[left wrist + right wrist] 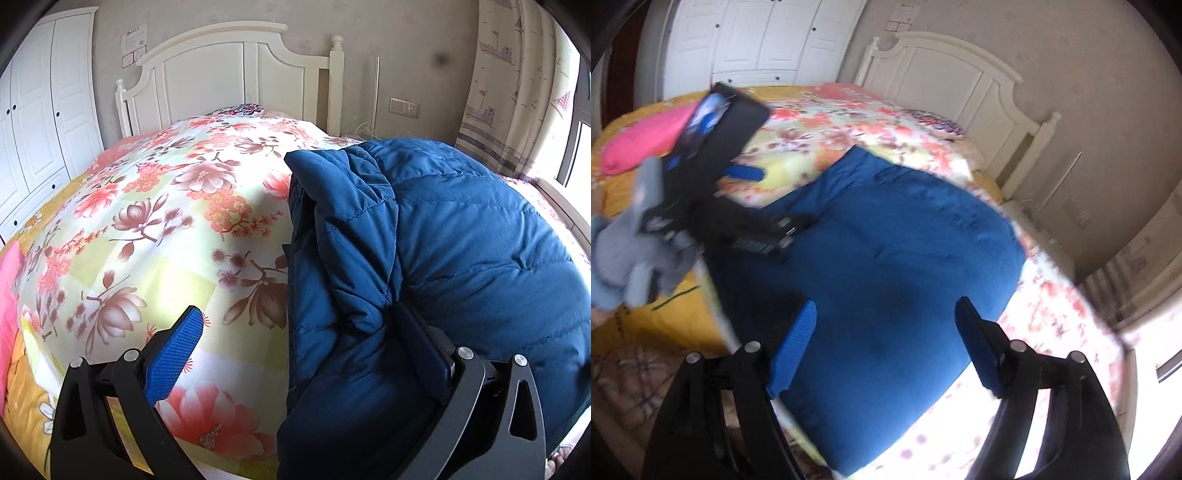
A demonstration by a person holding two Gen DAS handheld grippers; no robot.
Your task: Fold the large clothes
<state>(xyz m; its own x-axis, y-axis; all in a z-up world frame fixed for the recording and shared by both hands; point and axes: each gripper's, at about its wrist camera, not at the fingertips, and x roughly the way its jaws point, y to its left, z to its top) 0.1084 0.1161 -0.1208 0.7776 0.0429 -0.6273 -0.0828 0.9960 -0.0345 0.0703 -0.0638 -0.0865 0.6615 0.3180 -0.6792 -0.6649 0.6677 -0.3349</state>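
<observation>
Blue puffy jacket on bed, toward window-side edge; soft, light, slippery, springs back. My left gripper spread, one finger under fold; right gripper spread, empty. Pinch hem, not padding

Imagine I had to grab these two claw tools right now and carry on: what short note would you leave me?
Left gripper: open; the edge of the blue puffer jacket lies between its fingers, unpinched.
Right gripper: open and empty, above the jacket's near end.
Jacket: on the floral quilt, toward the window side of the bed, already doubled into a thick bundle, with one sleeve or edge folded over along its left side.
Also on the bed: a pink cushion at the far corner.
Done: apparently a first fold.
Left: probably another fold and squaring it up.
</observation>
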